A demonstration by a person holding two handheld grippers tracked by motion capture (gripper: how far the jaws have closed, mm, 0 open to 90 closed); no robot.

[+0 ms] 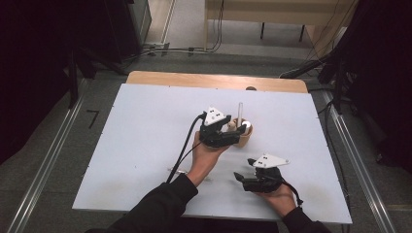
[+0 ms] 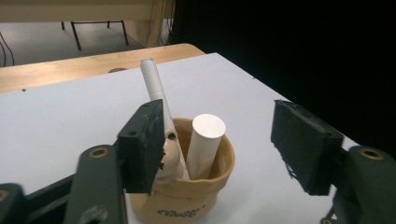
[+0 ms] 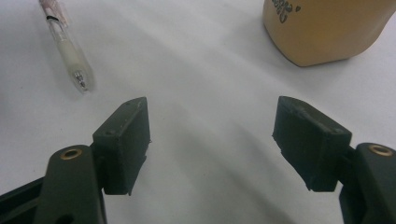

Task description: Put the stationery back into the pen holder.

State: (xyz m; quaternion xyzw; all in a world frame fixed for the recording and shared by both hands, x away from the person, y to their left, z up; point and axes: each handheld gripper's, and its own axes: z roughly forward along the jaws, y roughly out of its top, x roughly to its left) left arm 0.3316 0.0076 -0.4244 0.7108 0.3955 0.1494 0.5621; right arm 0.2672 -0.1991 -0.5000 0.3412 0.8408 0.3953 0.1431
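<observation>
The left gripper (image 2: 219, 140) is held wide apart at the tan cup (image 2: 187, 196) on the white table (image 1: 145, 145); nothing is pinched. The right gripper (image 3: 212, 140) is kept open over bare table, near a pen (image 3: 70, 51).

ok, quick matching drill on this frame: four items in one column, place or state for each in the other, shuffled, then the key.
Items
1. tan pouch
2. white cylinder
3. clear pen
4. right hand-held gripper

Place or state
A. lying flat on the white table
B. standing in the pouch, flat end up
C. jaws open, nothing between them
D. upright on the table, holding the sticks

Pairs: 1-D, 2-B, 3-A, 4-C
</observation>
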